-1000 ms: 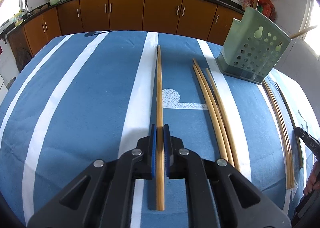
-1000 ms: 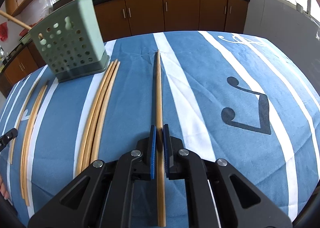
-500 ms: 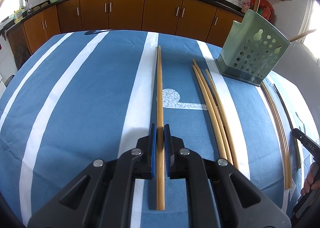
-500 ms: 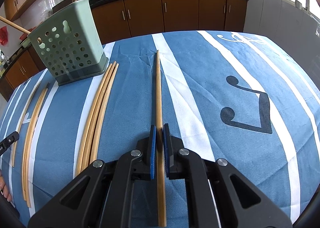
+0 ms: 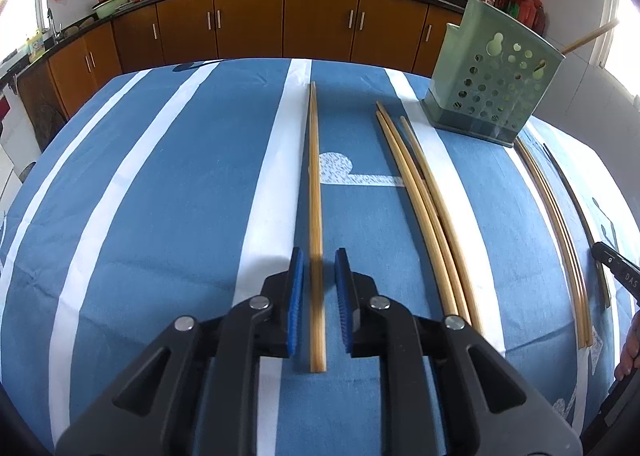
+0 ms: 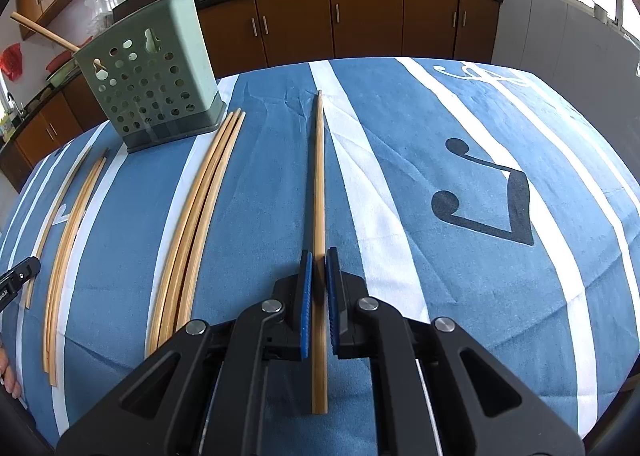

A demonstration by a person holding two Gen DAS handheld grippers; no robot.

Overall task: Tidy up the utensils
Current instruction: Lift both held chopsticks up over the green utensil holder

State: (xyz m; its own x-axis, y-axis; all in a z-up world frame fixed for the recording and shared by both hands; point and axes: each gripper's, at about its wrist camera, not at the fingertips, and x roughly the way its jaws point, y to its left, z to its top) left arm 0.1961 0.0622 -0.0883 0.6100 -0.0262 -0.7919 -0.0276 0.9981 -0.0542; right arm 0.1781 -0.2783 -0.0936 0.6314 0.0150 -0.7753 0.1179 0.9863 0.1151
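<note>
My left gripper [image 5: 319, 258] is open, its blue pads apart on either side of a bamboo chopstick [image 5: 315, 191] that lies on the blue striped cloth [image 5: 180, 195]. My right gripper [image 6: 317, 258] has its pads slightly apart around another chopstick [image 6: 319, 183], which also lies along the cloth. A green perforated utensil holder [image 5: 494, 75] stands at the back right in the left view and at the back left in the right wrist view [image 6: 150, 83], with chopsticks sticking out of it.
A bundle of loose chopsticks [image 5: 424, 207] lies between the two grippers; it also shows in the right wrist view [image 6: 198, 215]. More chopsticks [image 5: 556, 223] lie past the holder. Brown kitchen cabinets [image 5: 280, 27] run behind the table.
Both grippers have opened and let go of their chopsticks, the left one wider. The chopsticks now rest on the cloth. Both grippers moved slightly forward.
</note>
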